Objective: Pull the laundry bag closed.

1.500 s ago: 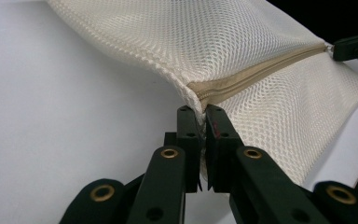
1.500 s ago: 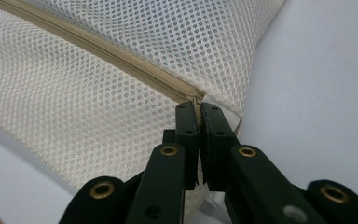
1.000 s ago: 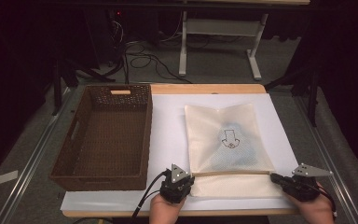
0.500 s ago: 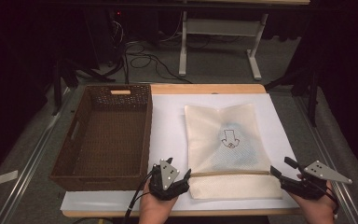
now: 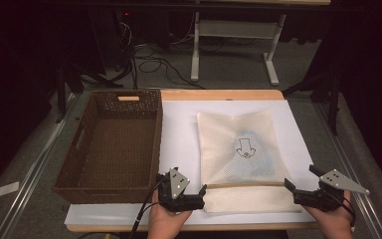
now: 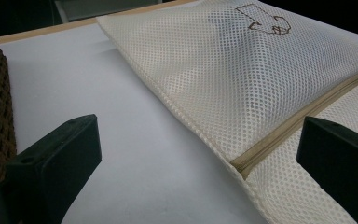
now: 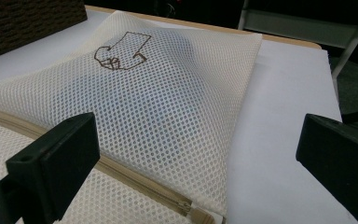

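Observation:
A cream mesh bag (image 5: 243, 144) with a brown stitched emblem lies flat on a white sheet (image 5: 179, 129); something bluish shows through the mesh. Its zip (image 6: 298, 126) runs across near the front edge. My left gripper (image 5: 199, 195) hovers by the bag's front left corner, pointing right. My right gripper (image 5: 292, 191) hovers at the front right corner, pointing left. Both pairs of jaws have just been opening and stand wide. In the left gripper view (image 6: 198, 140) the bag (image 6: 242, 70) lies below the jaws, untouched. The same holds in the right gripper view (image 7: 196, 135) over the bag (image 7: 168, 93).
A brown wicker basket (image 5: 69, 164) with nothing in it stands at the left, close to my left gripper. The wooden table edge (image 5: 219, 94) shows at the back. Beyond it are cables and a white desk frame (image 5: 234, 30) on the floor.
Both grippers went from shut at the bag's front corners to wide open and rose a little. The bag's front edge now lies flat on the sheet.

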`<action>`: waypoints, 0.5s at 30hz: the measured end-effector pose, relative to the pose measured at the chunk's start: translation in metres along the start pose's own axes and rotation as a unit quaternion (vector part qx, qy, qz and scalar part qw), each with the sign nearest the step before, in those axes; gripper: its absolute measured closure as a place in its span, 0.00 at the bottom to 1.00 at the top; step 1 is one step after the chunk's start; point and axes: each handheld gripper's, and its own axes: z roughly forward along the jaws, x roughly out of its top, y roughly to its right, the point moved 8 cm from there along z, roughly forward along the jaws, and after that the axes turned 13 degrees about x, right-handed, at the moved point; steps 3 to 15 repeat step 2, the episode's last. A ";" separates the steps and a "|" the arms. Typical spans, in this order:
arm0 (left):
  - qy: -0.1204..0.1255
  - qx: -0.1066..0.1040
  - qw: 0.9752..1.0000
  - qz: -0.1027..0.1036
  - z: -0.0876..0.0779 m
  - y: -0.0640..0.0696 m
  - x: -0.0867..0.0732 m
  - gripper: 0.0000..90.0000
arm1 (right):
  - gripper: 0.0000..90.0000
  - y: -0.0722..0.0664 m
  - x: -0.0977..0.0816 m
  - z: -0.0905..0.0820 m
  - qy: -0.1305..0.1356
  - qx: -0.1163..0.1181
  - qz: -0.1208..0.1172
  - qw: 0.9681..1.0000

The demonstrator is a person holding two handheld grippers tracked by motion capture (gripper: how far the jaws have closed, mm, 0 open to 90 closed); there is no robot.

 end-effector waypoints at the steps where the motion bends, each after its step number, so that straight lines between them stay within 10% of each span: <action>1: 0.000 0.002 1.000 0.001 0.000 0.000 0.000 0.02 | 0.00 0.000 0.000 0.000 0.001 0.002 0.002 1.000; 15: 0.000 0.002 1.000 0.002 0.000 0.000 -0.001 0.03 | 0.00 0.000 0.000 -0.001 0.002 0.002 0.003 1.000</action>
